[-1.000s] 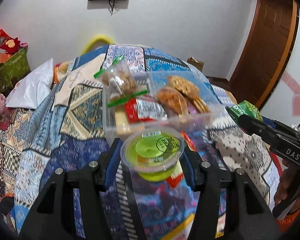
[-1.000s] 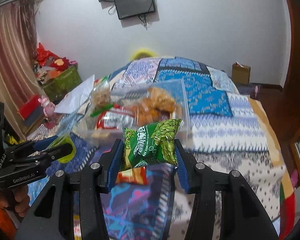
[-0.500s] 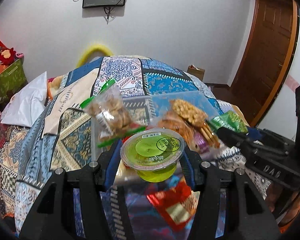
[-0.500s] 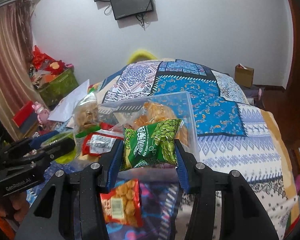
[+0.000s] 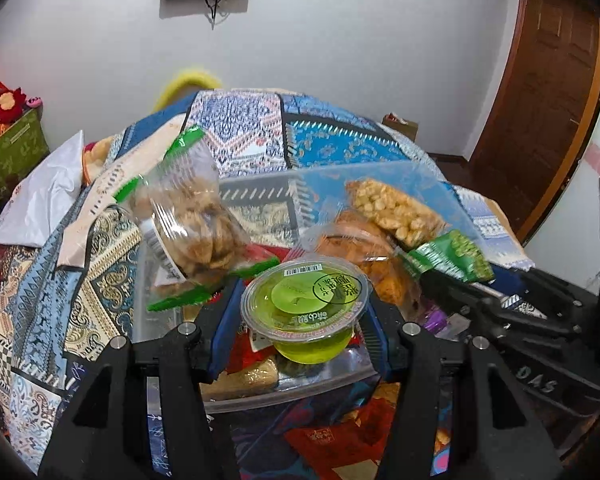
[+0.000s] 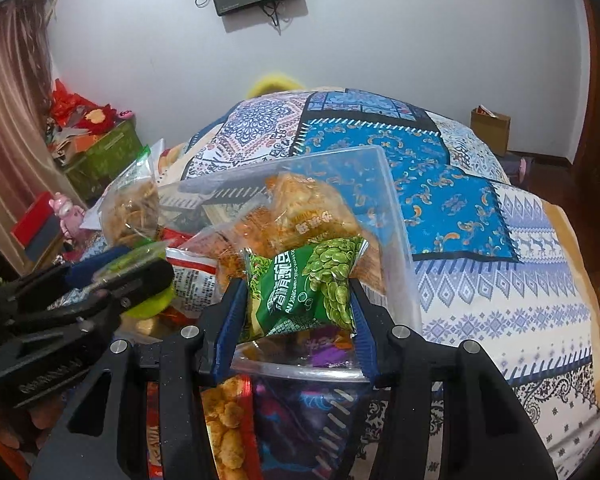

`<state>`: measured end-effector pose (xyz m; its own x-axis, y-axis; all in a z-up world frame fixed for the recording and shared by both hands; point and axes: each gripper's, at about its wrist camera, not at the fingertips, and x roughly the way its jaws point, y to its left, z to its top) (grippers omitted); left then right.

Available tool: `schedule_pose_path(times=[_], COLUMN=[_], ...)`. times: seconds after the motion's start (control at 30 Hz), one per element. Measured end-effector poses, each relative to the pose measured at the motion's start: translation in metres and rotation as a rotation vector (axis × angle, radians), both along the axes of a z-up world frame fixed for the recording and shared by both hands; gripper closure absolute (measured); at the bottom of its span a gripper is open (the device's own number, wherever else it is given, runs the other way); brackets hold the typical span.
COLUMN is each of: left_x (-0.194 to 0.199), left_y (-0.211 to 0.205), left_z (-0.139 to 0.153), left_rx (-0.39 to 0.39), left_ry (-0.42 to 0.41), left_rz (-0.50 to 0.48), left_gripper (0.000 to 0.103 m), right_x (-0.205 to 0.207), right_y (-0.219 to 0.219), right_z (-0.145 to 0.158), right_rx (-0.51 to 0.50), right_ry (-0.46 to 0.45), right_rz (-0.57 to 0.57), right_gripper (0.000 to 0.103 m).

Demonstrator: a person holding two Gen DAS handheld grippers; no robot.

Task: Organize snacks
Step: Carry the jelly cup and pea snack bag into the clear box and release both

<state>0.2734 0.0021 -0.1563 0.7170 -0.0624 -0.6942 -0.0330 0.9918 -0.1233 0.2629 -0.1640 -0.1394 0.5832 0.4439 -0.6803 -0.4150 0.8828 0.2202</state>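
The left gripper [image 5: 302, 312] is clamped on a green jelly cup [image 5: 304, 306], which hangs over the near part of the clear plastic box [image 5: 260, 184] on the patterned bedspread [image 6: 480, 240]. To do it well, the person should lower the cup upright into a free gap, beside the bag of crackers [image 5: 192, 216], before letting go. The right gripper [image 6: 300, 300] grips a green pea packet [image 6: 304, 288] above the box's near right corner; its jaws have just been opening slightly, so the packet may soon drop. It should fall inside the rim, not on the loose red snack bag [image 6: 228, 420] lying outside.
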Motion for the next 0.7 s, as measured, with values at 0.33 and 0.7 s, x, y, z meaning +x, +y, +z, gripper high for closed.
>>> schedule_pose_path(times=[0.33,0.7], left_x=[-0.018,-0.089], left_y=[0.002,0.009], left_z=[0.010,0.047], left_rx=[0.016,0.013], left_ry=[0.006,-0.036], left_rz=[0.006,-0.007], left_gripper=[0.037,0.033], right_x=[-0.010,-0.057], right_y=[-0.002,-0.017], right_z=[0.006,0.033], right_rx=[-0.032,-0.007], right_ry=[0.010,-0.003], right_rz=[-0.007,0.002], right_gripper=[0.034,0.033])
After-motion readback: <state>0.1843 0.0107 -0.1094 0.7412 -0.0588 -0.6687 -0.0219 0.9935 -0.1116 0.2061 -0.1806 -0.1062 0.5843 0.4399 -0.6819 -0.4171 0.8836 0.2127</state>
